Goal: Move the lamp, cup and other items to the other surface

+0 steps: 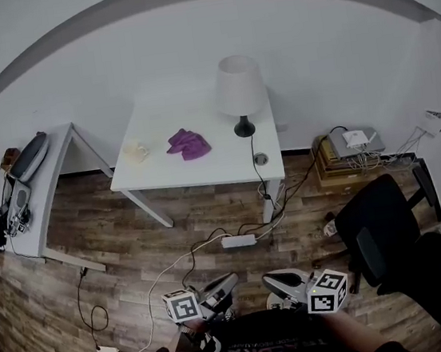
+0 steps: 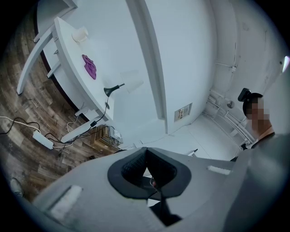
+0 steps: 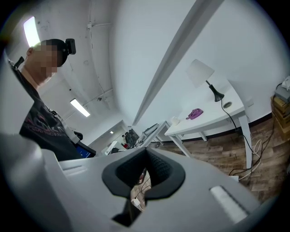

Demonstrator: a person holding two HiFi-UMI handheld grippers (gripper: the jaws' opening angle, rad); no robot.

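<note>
A white table (image 1: 163, 170) stands against the far wall. On it are a lamp (image 1: 239, 88) with a white shade and black base, a crumpled purple cloth (image 1: 188, 143) and a small cream cup (image 1: 135, 150). My left gripper (image 1: 228, 281) and right gripper (image 1: 270, 281) hang low near my body, far from the table, both shut and empty. The left gripper view shows its jaws (image 2: 146, 156) meeting, with the lamp (image 2: 130, 83), cloth (image 2: 89, 66) and cup (image 2: 80, 34) in the distance. The right gripper (image 3: 146, 154) sees the lamp (image 3: 201, 72), cloth (image 3: 195, 113) and cup (image 3: 174, 121).
A second white desk (image 1: 54, 165) at the left carries a dark handset and small items. A power strip (image 1: 238, 241) and cables lie on the wood floor. A black office chair (image 1: 389, 229) stands at the right, with a box stack and router (image 1: 350, 150) behind it.
</note>
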